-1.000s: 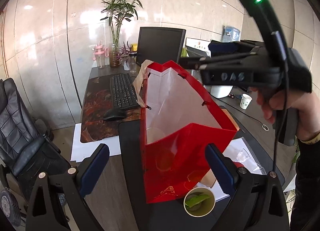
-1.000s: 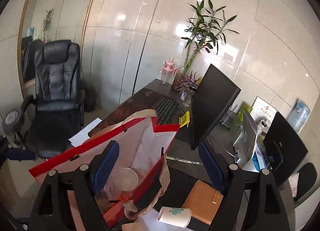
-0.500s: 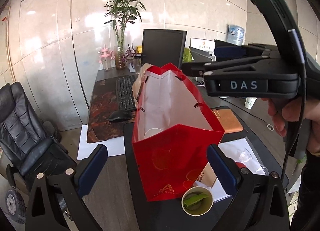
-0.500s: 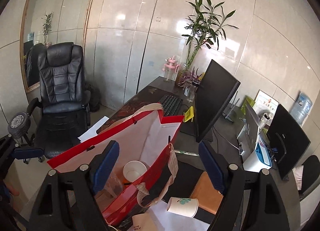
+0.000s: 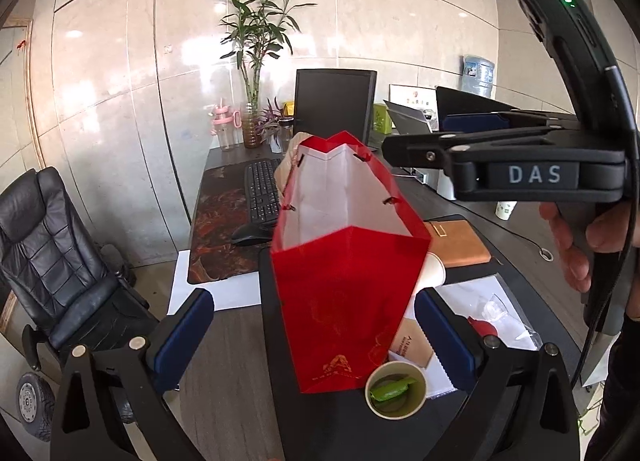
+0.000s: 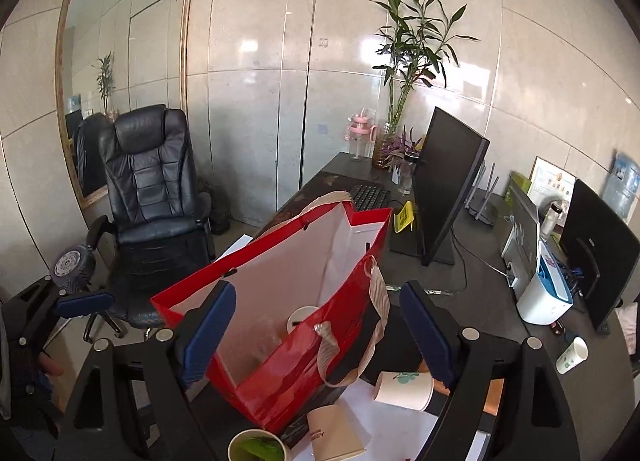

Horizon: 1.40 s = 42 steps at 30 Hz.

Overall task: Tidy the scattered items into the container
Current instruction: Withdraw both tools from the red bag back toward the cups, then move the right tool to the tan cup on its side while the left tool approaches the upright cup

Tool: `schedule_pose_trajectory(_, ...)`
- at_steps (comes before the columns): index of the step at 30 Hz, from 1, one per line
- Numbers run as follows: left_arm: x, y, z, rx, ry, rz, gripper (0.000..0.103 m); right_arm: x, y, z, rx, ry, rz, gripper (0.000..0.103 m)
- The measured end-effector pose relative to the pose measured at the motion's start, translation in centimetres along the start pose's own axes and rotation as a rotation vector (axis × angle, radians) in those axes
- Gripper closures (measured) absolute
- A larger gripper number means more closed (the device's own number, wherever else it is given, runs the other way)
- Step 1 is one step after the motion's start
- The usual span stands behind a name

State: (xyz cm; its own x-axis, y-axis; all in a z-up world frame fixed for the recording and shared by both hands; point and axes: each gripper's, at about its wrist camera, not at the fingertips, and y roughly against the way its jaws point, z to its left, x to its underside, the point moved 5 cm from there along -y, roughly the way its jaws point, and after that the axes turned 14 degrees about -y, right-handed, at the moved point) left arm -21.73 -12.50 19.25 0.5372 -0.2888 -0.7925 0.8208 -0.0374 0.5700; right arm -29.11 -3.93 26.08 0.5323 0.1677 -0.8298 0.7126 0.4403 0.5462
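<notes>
Two hand-held grippers (image 5: pixel 314 335) (image 6: pixel 316 331) angled down, wide, flanking red bag (image 5: pixel 344 301).

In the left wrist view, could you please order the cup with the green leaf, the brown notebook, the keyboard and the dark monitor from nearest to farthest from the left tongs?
1. Cup with the green leaf: just inside the right pad of the left tongs.
2. Brown notebook: right of the red bag.
3. Keyboard: left, beyond the bag.
4. Dark monitor: at the back of the desk.

Red bag (image 5: pixel 348 301) hides most of the tipped paper cup (image 5: pixel 432 271) behind it in left wrist view; cup with green scrap (image 6: pixel 258 447) cut off by bottom edge in right wrist view.
</notes>
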Motion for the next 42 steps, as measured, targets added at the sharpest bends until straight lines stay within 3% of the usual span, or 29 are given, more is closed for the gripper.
schedule_pose_trajectory(6, 1.5, 2.7, -1.0, -0.012, 0.032, -0.035, 0.0, 2.9, 3.8, -1.1, -0.055, -0.064, -0.053, 0.01)
schedule_pose_trajectory(9, 3.9, 5.1, -2.1, 0.004, 0.06, -0.087, 0.0, 6.0, 5.6, -2.4, -0.083, -0.121, -0.078, 0.009)
schedule_pose_trajectory(11, 5.8, 5.5, -2.7, 0.004, 0.076, -0.069, 0.0, 8.4, 6.4, -3.1, -0.085, -0.142, -0.073, 0.009)
schedule_pose_trajectory(14, 8.2, 5.5, -3.7, 0.014, 0.086, -0.03, 0.0, 11.2, 7.1, -3.7, -0.063, -0.154, -0.058, 0.009)
schedule_pose_trajectory(18, 10.8, 5.7, -5.0, -0.053, 0.057, -0.021, 0.0, 14.5, 8.2, -4.0, 0.001, -0.133, -0.083, 0.009)
schedule_pose_trajectory(20, 12.9, 5.2, -5.6, -0.056, 0.088, -0.016, 0.0, 17.1, 8.5, -4.3, 0.08, -0.124, -0.1, 0.009)
schedule_pose_trajectory(23, 17.2, 3.5, -6.6, -0.06, 0.163, 0.035, 0.0, 21.8, 8.1, -4.2, 0.115, -0.113, -0.112, 0.009)
schedule_pose_trajectory(26, 20.9, 1.3, -8.4, -0.022, 0.204, 0.085, 0.0, 26.5, 6.1, -5.3, 0.165, -0.159, -0.057, 0.009)
schedule_pose_trajectory(29, 23.4, 0.1, -10.2, -0.03, 0.207, 0.088, 0.0, 30.1, 4.6, -6.4, 0.162, -0.24, -0.018, 0.009)
schedule_pose_trajectory(35, 26.5, -1.4, -12.8, 0.008, 0.222, 0.083, 0.0, 33.0, 3.2, -7.3, 0.16, -0.298, 0.028, 0.009)
schedule_pose_trajectory(42, 26.7, -1.6, -13.1, 0.018, 0.226, 0.09, 0.0, 33.7, 2.4, -7.4, 0.148, -0.319, 0.057, 0.009)
